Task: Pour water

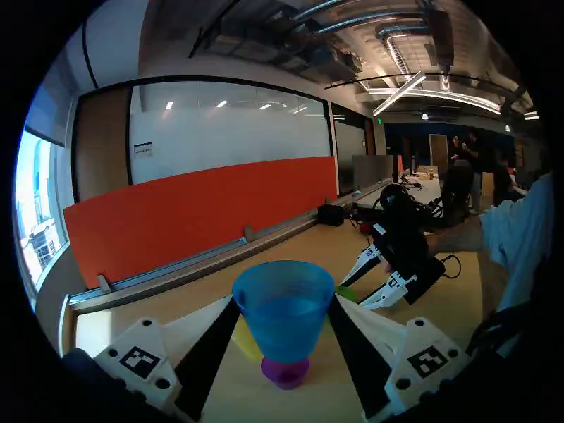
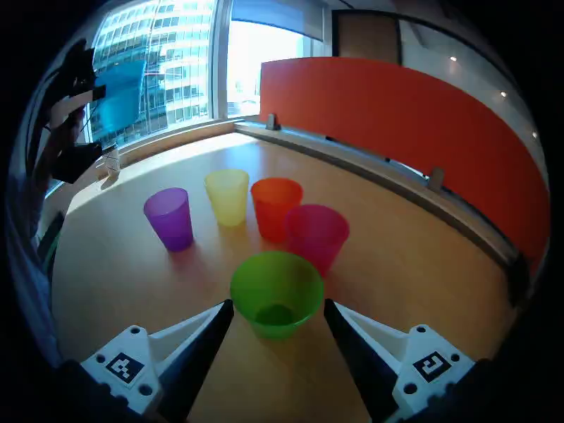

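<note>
left gripper view: the left gripper (image 1: 282,304) grips the blue cup (image 1: 283,321) of water at 6 o'clock; right gripper view: the right gripper (image 2: 277,307) sits around the green cup (image 2: 276,282) at 6 o'clock, squeezing or not i cannot tell; tip slowly, right above it.

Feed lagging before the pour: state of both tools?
Left tool: closed on blue cup.
Right tool: astride green cup; grip cannot be told.
</note>
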